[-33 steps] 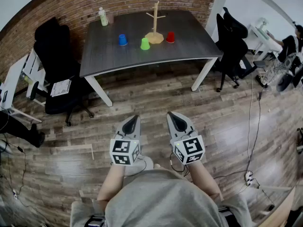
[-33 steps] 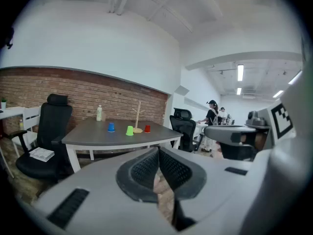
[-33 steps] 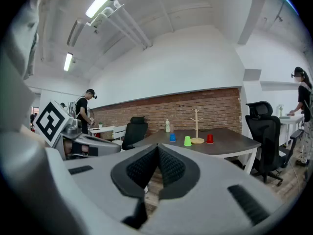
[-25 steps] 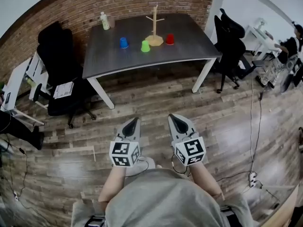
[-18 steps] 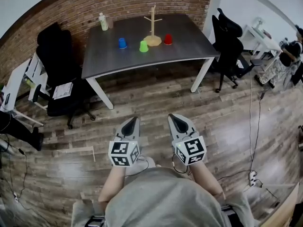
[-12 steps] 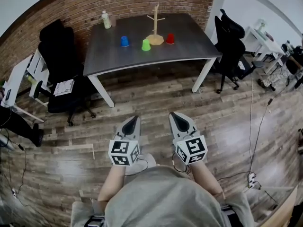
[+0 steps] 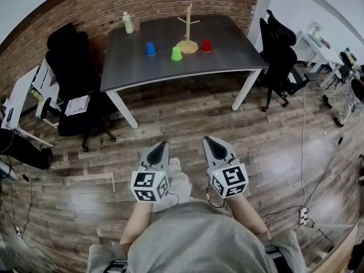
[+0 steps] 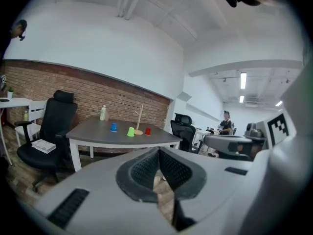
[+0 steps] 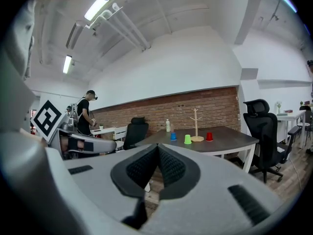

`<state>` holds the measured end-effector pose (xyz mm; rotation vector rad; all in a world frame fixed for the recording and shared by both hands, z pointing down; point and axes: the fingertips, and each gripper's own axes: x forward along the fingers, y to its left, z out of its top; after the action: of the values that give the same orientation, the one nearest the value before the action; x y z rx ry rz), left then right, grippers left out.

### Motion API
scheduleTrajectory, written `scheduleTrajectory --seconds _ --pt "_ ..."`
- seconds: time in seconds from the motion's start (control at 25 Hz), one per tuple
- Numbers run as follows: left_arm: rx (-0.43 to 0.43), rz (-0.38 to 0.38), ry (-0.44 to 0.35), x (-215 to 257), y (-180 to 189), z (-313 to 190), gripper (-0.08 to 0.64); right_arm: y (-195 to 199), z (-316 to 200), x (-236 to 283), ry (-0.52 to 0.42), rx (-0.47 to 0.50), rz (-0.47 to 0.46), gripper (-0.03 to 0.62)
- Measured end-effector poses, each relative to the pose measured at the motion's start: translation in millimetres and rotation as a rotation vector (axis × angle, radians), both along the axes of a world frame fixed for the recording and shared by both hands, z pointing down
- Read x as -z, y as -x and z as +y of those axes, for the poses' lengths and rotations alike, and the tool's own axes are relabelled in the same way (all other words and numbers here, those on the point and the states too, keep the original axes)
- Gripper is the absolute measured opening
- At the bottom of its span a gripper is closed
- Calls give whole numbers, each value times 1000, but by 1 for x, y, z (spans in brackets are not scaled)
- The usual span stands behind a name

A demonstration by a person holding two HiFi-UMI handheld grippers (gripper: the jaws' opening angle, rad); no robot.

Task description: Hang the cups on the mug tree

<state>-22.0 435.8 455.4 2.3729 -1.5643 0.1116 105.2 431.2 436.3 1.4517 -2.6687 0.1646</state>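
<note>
We hold the left gripper (image 7: 159, 147) near our body, over the wooden floor (image 7: 170, 112), with its jaws pressed together on nothing. Everything the task needs lies far ahead of it on the dark table (image 7: 136, 70), well apart from both grippers, so we judge the coming move to be a walk forward before any reach.

On the table's left part stands the blue cup (image 7: 150, 49), nearest in line to our left gripper. To its right and a little nearer us is the green cup (image 7: 177, 53), just beside the round base of the wooden mug tree (image 7: 188, 27). The tree stands upright, its long axis vertical, with short bare pegs angling up from the post. Just to the right of its base sits the red cup (image 7: 206, 45), which falls more to our right hand. All three cups look small, plain and tapered, and none hangs yet.

The right gripper (image 7: 209, 142) is likewise clenched and empty, level with the left.
</note>
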Motion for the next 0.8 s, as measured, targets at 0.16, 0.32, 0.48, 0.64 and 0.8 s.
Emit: scheduleTrajectory --seconds 0.16,0.32,0.48,0.64,0.8 --pt "3 8 -5 -1 2 -18 11 1 -17 -4 7 -6 1 2" --pt "4 7 -5 -5 6 -44 12 1 -41 -9 21 -16 1 3" --pt "-13 21 4 -9 7 -75 57 2 -72 -13 31 -14 10 40" --pt "-19 16 6 -12 10 -109 83 6 -107 -16 41 -6 19 62" --pt "-27 16 1 -10 13 -143 123 10 -142 -19 59 -1 24 86"
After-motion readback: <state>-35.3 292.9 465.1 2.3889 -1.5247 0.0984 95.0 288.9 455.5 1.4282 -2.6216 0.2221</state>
